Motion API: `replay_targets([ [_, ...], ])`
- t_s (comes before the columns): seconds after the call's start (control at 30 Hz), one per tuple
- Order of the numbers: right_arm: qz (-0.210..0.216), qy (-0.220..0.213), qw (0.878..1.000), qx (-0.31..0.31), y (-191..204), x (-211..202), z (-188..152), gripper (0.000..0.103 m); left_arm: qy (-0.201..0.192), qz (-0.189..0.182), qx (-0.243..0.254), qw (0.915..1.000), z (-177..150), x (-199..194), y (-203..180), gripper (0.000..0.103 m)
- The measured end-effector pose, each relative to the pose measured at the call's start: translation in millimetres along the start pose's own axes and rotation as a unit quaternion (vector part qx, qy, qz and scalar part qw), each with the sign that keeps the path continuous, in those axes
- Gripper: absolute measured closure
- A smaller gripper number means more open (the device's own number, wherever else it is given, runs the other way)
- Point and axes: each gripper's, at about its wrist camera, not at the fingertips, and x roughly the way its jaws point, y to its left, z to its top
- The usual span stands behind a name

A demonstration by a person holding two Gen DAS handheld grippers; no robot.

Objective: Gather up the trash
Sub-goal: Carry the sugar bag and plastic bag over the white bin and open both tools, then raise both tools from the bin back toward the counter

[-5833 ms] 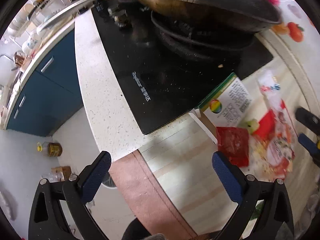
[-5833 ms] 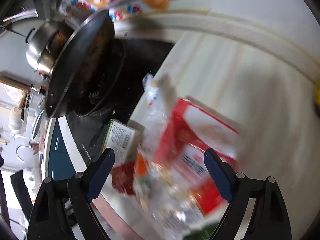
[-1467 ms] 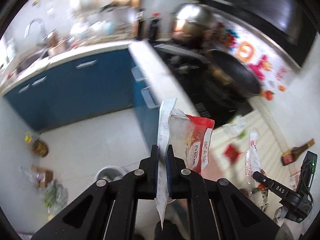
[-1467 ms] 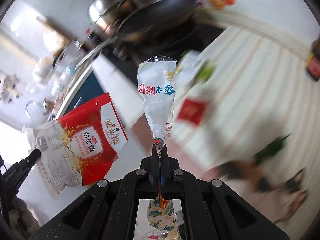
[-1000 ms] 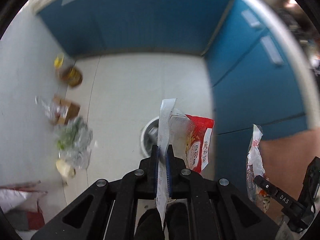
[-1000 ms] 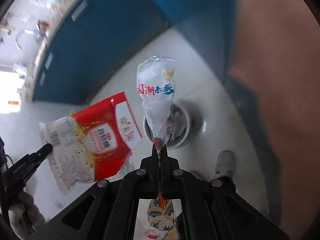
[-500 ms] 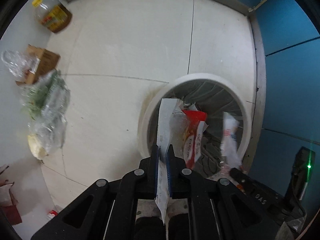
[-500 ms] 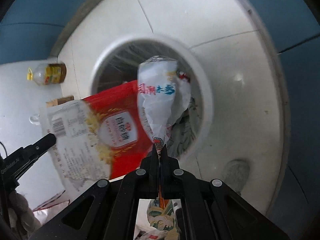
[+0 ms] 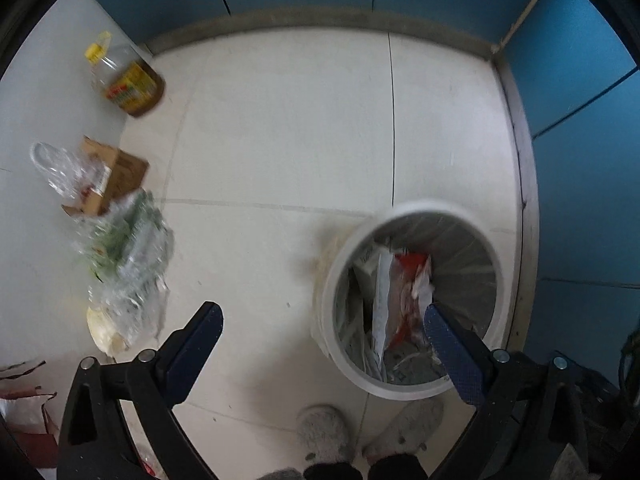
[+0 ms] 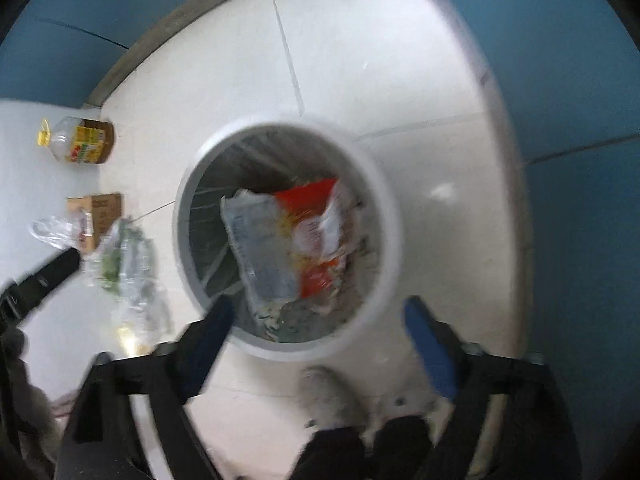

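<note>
Both wrappers lie inside the white bin, below two spread, empty claws.

The red-and-clear sugar bag (image 10: 308, 236) sits crumpled in the round white bin (image 10: 384, 216), its long axis tilted against the ribbed grey liner, a thin white wrapper (image 9: 380, 292) beside it. The right claw (image 10: 320, 336) hangs almost straight above the bin mouth and is the nearer; the left claw (image 9: 320, 344) is offset so that the bin lies under its right finger. On the pale tiled floor (image 9: 280, 120), well apart, stand an oil bottle (image 9: 128, 80), a cardboard box (image 9: 116, 176) and crinkly clear bags (image 9: 124, 264).
</note>
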Motion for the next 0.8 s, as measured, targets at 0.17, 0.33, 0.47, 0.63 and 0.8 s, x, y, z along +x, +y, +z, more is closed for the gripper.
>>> replay_targets([
  [0.17,-0.047,-0.051,0.997,-0.023,5.0,-76.3,-24.5,0.003,-0.038,0.018,0.013,0.9990,-7.9,-57.4,7.7,0.000],
  [0.33,-0.079,-0.101,0.991,-0.048,17.1,-172.0,-57.5,0.000,-0.060,0.015,0.027,0.9977,-33.8,-144.6,8.2,0.000],
  [0.47,-0.083,-0.136,0.985,-0.067,30.2,-259.3,-88.4,0.000,-0.067,-0.001,0.037,0.9971,-59.2,-222.0,7.9,0.000],
  [0.63,-0.077,-0.172,0.979,-0.075,46.3,-366.2,-132.3,0.000,-0.067,-0.017,0.047,0.9965,-89.4,-305.3,4.0,0.000],
  [0.8,-0.074,-0.196,0.976,-0.066,50.9,-453.3,-175.5,0.000,-0.073,-0.028,0.054,0.9955,-110.9,-374.3,7.1,0.000],
])
